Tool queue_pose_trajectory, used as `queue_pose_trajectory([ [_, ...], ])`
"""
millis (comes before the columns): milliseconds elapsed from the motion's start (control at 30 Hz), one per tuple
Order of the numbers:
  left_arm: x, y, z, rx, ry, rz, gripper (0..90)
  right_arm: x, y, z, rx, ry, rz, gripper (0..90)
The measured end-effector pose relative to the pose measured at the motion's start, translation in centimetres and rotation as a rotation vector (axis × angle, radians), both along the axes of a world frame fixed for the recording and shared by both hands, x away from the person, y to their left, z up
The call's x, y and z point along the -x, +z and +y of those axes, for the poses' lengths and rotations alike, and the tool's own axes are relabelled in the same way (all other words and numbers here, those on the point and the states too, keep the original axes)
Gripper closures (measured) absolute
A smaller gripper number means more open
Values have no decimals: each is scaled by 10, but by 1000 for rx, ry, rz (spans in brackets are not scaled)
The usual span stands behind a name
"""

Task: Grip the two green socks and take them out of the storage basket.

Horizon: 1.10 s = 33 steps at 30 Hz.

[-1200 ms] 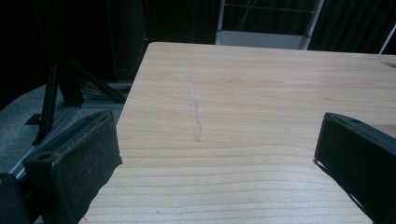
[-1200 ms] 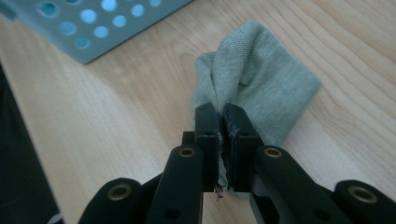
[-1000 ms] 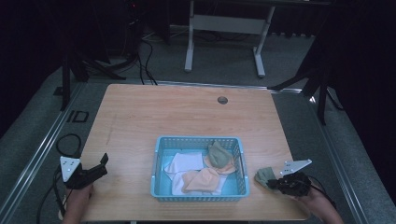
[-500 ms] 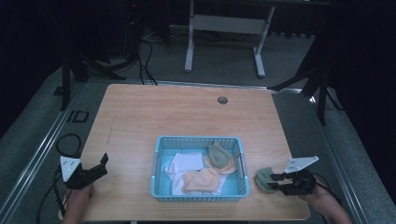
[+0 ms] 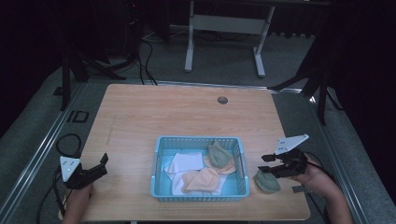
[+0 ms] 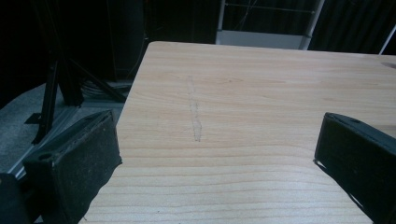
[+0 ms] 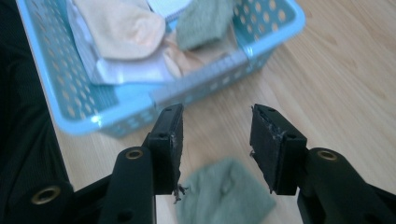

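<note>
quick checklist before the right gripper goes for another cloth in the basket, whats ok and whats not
1. Right gripper empty: ok, its jaws stand apart in the right gripper view with nothing between them.
2. Green cloth released: ok, it lies on the table beside the blue basket, outside it.
3. Cloths to pick: ok, green, peach and white pieces lie in the basket.
4. Path to the basket: ok, only bare table between gripper and rim.
5. Left gripper out of the way: ok, open, at the table's left edge.
6. Basket held steady: not ok, nothing holds it.
</note>
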State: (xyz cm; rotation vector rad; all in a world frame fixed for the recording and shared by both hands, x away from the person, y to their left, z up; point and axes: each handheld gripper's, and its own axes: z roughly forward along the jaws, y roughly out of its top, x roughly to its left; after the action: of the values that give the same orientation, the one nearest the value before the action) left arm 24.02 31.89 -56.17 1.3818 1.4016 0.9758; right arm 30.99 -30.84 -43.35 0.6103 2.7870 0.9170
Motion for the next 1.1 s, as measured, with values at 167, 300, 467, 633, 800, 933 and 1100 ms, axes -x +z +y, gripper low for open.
queue_pose_trajectory([
  [167, 0, 0, 0, 0, -1, 0, 4, -11, 4, 22, 3, 37, 4, 539],
  [300, 0, 0, 0, 2, -1, 0, 5, -19, 7, 37, 6, 60, -1, 539],
  [467, 0, 0, 0, 2, -3, -1, 5, -29, 6, 56, 22, 78, 2, 540],
  [633, 0, 0, 0, 3, -3, -1, 5, -38, -2, 74, 35, 97, 15, 539],
  [800, 0, 0, 0, 4, -4, -1, 5, -45, -11, 91, 55, 111, 34, 503],
  [933, 0, 0, 0, 3, -4, -1, 5, -52, -17, 102, 69, 105, 48, 481],
  [1100, 0, 0, 1, 5, -5, -1, 5, -61, -26, 113, 82, 95, 57, 416],
])
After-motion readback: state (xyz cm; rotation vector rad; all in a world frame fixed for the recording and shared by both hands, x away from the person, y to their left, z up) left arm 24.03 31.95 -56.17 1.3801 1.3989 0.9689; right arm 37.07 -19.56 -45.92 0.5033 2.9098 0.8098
